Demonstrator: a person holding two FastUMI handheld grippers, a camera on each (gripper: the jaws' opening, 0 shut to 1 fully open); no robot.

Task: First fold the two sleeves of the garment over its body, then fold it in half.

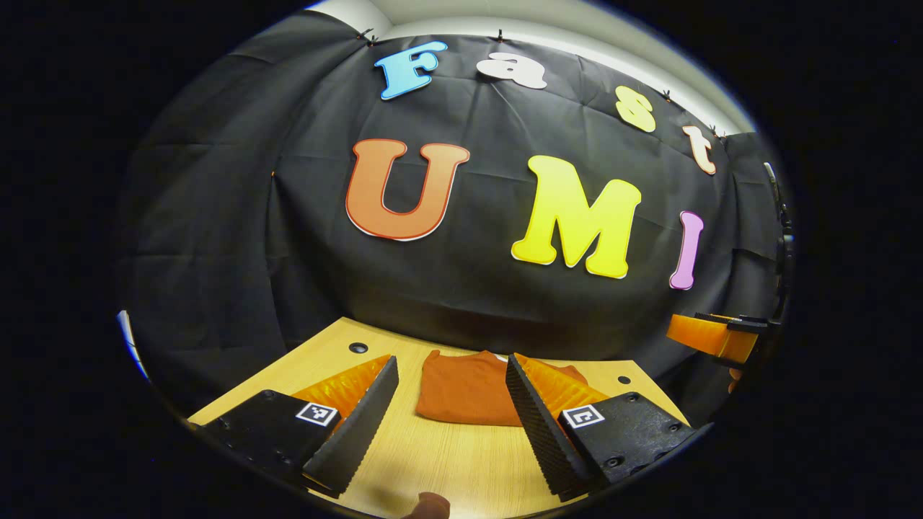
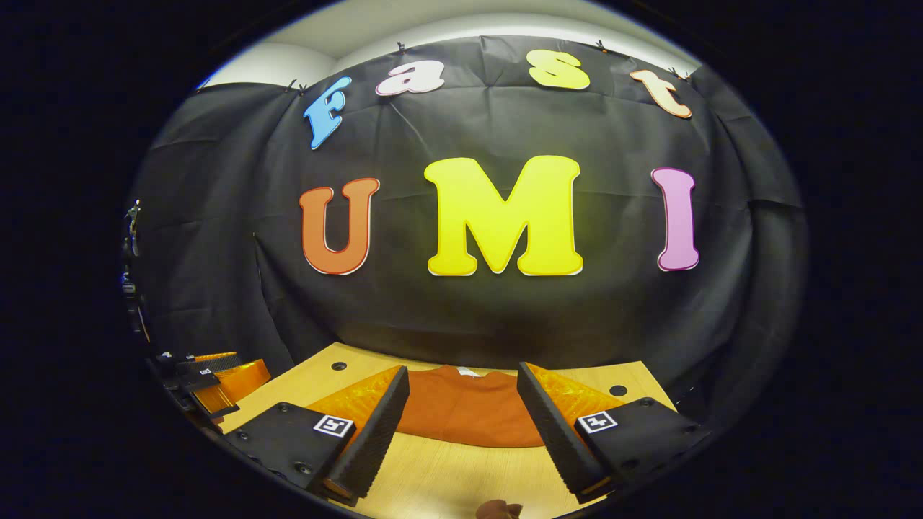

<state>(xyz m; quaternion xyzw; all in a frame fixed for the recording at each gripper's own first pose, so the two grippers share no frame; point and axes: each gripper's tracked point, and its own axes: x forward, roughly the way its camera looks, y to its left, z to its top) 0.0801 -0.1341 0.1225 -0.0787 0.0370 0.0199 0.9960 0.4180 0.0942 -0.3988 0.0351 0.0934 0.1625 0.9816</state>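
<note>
The garment lies as a compact block at the far side of the surface, apparently already folded. Both grippers, left and right, hover short of it, jaws released, holding nothing. Any remaining step calls for reaching forward.

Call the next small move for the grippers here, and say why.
Probably nothing beyond backing off: the orange garment lies on the wooden table as a compact rectangle with no sleeve sticking out, so it looks folded. The left gripper and right gripper both hover with jaws open, holding nothing.
</note>
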